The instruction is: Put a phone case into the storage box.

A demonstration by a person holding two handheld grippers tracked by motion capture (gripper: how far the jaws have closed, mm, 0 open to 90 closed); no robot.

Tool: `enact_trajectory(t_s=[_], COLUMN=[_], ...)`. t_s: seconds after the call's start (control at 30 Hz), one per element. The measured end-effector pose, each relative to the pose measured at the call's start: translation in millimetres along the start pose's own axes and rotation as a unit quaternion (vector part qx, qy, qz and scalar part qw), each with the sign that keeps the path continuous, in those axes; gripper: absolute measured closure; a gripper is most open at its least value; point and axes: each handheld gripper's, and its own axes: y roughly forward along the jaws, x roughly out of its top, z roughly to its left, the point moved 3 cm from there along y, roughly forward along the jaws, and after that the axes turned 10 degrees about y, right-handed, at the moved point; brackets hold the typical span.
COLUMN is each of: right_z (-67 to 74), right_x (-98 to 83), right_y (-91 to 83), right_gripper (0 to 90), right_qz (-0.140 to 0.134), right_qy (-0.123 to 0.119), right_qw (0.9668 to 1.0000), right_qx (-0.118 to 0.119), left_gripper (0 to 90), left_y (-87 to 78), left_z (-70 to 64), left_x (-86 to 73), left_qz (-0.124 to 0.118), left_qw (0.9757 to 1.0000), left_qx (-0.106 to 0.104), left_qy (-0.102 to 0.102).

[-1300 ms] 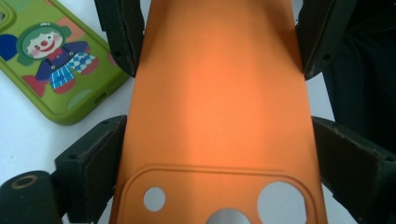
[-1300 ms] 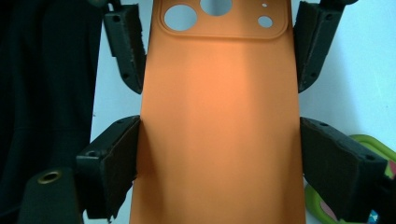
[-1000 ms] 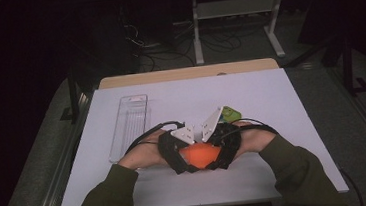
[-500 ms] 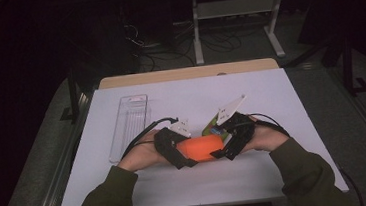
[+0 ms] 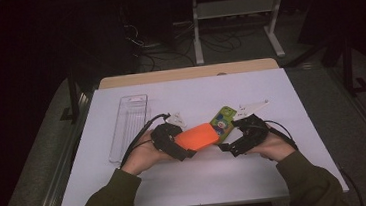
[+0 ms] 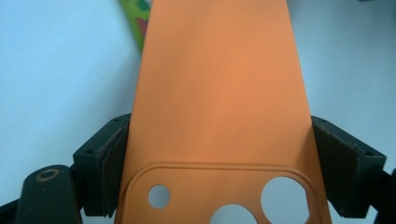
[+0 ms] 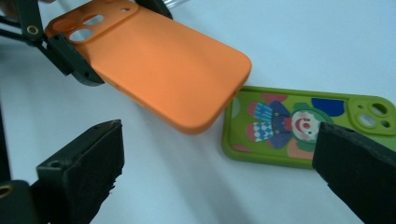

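orange case (image 5: 198,137) clamped in your left gripper (image 5: 178,146)
keep it level; bring your wide right gripper (image 5: 234,141) squarely onto the green case (image 5: 222,120) near the tabletop (image 5: 296,103) centre.

A clear plastic tray (image 5: 129,127) lies lengthwise on the white worktop (image 5: 296,163), toward its left side. Beyond the worktop's far edge runs a strip of bare wood (image 5: 188,73). Farther back on the dark floor stands a metal shelf frame (image 5: 236,13), with loose cables (image 5: 163,42) beside it
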Motion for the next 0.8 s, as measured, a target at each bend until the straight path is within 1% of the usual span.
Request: enact_trajectory(t_s=[0.03,0.07,0.1,0.13,0.17,0.23,0.27,0.3,0.37,0.47,0.57,0.6,0.63,0.67,0.7,0.8], right_z=[0.0,-1.1,-2.4,-2.5,-3.1,-3.5,-2.9,-2.6,-3.3,-2.6,1.6,4.0,4.0,6.3,6.3,8.9], right_x=[0.0,-0.2,-0.7,-1.5,-2.3,-4.9,-5.8,-6.4,-6.3,-6.4,-7.6,-7.9,-7.9,-8.9,-8.9,-10.2], right_y=[0.0,1.3,2.7,3.7,5.4,8.3,9.0,10.0,12.1,15.5,18.8,21.2,21.2,23.8,23.8,25.7], right_gripper=[1.4,1.3,0.6,0.5,0.6,0.5,0.5,0.6,0.6,0.6,0.6,0.6,0.6,0.6,0.6,0.6], right_qz=[0.0,-0.011,-0.015,-0.016,-0.021,-0.032,-0.033,-0.036,-0.045,-0.049,-0.046,-0.046,-0.046,-0.044,-0.044,-0.043], right_qy=[0.0,0.005,0.008,0.017,0.02,0.018,0.023,0.024,0.023,0.01,-0.017,-0.031,-0.031,-0.048,-0.048,-0.065], right_qw=[1.0,0.9999,0.9998,0.9997,0.9995,0.9991,0.9989,0.9987,0.9981,0.9978,0.9969,0.9964,0.9964,0.9951,0.9951,0.9931], right_qx=[0.0,-0.002,-0.002,-0.008,-0.015,-0.022,-0.025,-0.028,-0.035,-0.045,-0.061,-0.064,-0.064,-0.074,-0.074,-0.088], left_gripper=[15.4,15.4,15.4,15.4,15.4,15.4,15.4,15.4,15.4,15.4,15.4,15.4,15.4,15.4,15.4,15.4], left_y=[-1.3,-2.6,-2.8,-4.1,-5.0,-6.0,-6.1,-5.9,-7.5,-8.6,-8.7,-8.4,-8.2,-8.4,-8.4,-8.3], left_z=[1.7,2.6,3.0,4.8,5.4,7.0,7.7,7.5,9.4,9.7,9.7,9.8,9.5,9.9,10.2,11.0], left_x=[-0.1,-0.6,-0.4,-0.9,-1.1,-2.0,-2.1,-2.2,-2.5,-2.8,-3.2,-3.3,-3.1,-3.3,-3.2,-3.5], left_qz=[0.003,0.006,0.001,0.004,0.005,0.01,0.008,0.004,0.006,0.004,0.006,0.006,0.006,0.008,0.006,0.008], left_qw=[1.0,0.9999,0.9997,0.9997,0.9995,0.9993,0.9991,0.9988,0.9989,0.9989,0.9988,0.9988,0.9987,0.9987,0.9987,0.9987], left_qx=[0.007,0.011,0.016,0.02,0.022,0.024,0.027,0.029,0.026,0.025,0.024,0.024,0.025,0.024,0.025,0.026], left_qy=[0.001,-0.006,-0.016,-0.016,-0.023,-0.028,-0.032,-0.04,-0.037,-0.039,-0.041,-0.043,-0.045,-0.043,-0.044,-0.043])
